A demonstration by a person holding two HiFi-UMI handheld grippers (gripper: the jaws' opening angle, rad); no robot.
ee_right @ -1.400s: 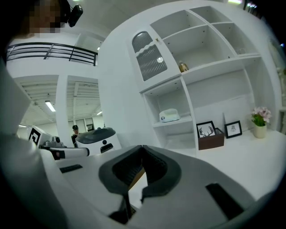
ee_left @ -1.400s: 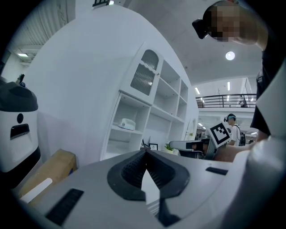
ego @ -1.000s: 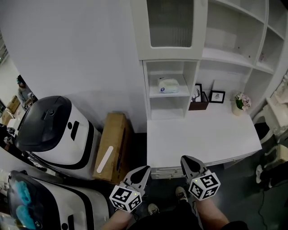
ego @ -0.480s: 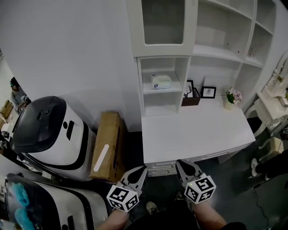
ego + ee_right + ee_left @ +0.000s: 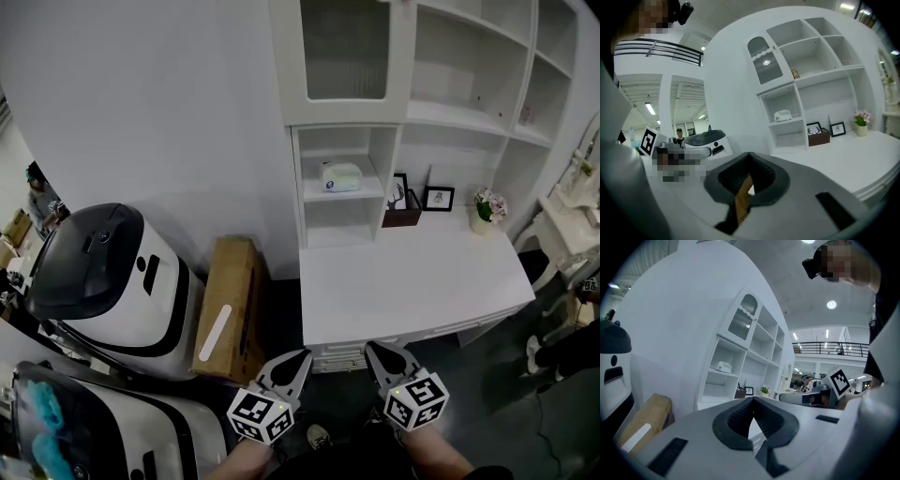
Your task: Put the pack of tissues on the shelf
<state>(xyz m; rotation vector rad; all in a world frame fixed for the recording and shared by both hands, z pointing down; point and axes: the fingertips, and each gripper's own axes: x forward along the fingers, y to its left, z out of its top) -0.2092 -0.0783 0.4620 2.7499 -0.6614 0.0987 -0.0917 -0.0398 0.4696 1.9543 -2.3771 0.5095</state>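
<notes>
The white shelf unit [image 5: 405, 84] rises well ahead of both grippers, with the white counter [image 5: 412, 281] between it and them. Ahead and to the left of the left gripper [image 5: 304, 355] stands a large white and black machine [image 5: 103, 272]. A long cardboard box [image 5: 230, 300] lies between that machine and the counter, just ahead of the left gripper. The left gripper is held low at the counter's near edge, clenched, its jaw tips meeting with nothing between them. The right gripper [image 5: 370, 346] is just beside it, equally clenched and empty. The tissues [image 5: 340, 176] sit on the middle board of the unit's small cubby, far ahead of both grippers and apart from them. Right of the cubby, a small frame [image 5: 438, 198] and a flower pot [image 5: 486, 208] stand at the back of the counter.
</notes>
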